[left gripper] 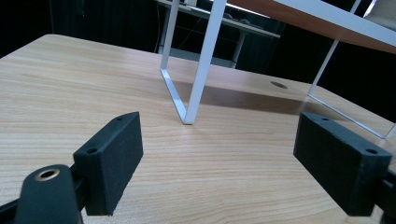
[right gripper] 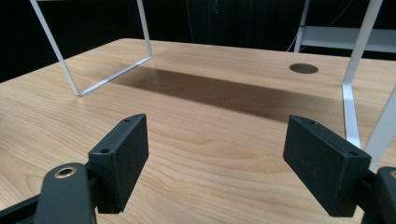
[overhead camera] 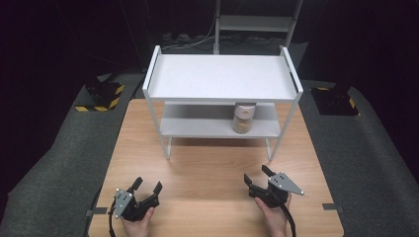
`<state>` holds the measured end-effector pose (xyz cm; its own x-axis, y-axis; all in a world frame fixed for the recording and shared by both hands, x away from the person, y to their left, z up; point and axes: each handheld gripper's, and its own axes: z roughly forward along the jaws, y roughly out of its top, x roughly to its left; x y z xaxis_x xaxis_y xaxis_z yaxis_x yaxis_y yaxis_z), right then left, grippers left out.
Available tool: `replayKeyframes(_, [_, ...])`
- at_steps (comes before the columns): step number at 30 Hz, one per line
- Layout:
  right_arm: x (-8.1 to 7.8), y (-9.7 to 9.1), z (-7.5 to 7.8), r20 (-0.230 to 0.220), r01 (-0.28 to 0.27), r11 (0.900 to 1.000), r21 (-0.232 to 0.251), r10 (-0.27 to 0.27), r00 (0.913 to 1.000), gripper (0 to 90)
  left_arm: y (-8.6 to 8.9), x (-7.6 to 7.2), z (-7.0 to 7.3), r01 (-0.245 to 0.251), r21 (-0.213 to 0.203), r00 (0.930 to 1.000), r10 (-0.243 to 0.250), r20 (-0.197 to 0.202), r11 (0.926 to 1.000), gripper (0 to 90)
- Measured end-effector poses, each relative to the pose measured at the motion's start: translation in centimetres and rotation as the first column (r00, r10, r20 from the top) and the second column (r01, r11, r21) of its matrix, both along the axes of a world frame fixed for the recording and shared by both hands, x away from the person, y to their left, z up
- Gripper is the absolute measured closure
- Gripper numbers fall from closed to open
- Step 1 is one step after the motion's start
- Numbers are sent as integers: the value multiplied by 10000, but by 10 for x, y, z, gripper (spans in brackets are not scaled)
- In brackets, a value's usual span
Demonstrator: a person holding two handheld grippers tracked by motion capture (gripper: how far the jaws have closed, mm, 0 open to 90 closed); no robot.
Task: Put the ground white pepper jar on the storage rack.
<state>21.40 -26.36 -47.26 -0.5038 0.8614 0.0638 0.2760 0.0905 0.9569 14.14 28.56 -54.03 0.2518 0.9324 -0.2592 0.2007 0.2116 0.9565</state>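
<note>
A white two-tier metal shelf (overhead camera: 222, 79) stands at the back of the wooden table (overhead camera: 212, 168). On its lower tier, toward the right, sits a small jar (overhead camera: 243, 118) with a pale lid and tan contents. My left gripper (overhead camera: 147, 186) rests near the front left of the table, held by a hand, jaws wide apart with nothing between them. My right gripper (overhead camera: 257, 177) rests at the front right, also open and empty. In the left gripper view my gripper (left gripper: 219, 149) faces a shelf leg (left gripper: 198, 70). The right gripper (right gripper: 215, 154) looks under the shelf across bare wood.
A round cable hole (right gripper: 303, 68) is cut in the table behind the shelf. A second white rack (overhead camera: 257, 22) stands farther back in the dark. Black blocks with yellow stripes (overhead camera: 101, 96) sit on the grey floor to the left and right of the table.
</note>
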Motion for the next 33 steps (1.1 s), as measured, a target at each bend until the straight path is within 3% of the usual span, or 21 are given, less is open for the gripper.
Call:
replayKeyframes(14, [-4,-6,-5,-132,205,9997,124,-203,9997,220,0,1,0,35,23,10000,-35,-22,10000,157])
replayKeyframes(33, [-4,-6,-10,-152,75,9999,137,-73,9999,221,0,1,1,96,89,9999,-95,-66,9999,158])
